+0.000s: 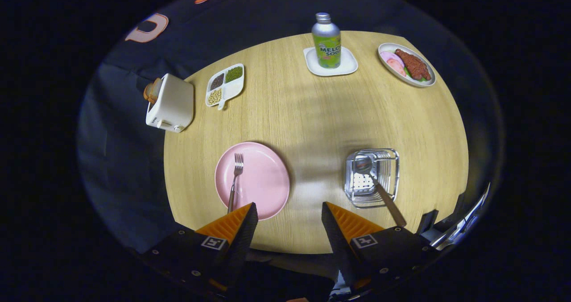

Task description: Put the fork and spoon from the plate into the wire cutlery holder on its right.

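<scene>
My fingers spread wide, holding nothing, above the worktop's near edge. Fork lies on the pink plate, just ahead of my left finger. Spoon rests in the wire cutlery holder, handle leaning out toward my right finger.

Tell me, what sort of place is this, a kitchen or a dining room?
Probably a mock dining table in a recording booth. A round wooden table holds a toaster, a pink plate with a fork, and a soda bottle. The open tool holds nothing.
</scene>
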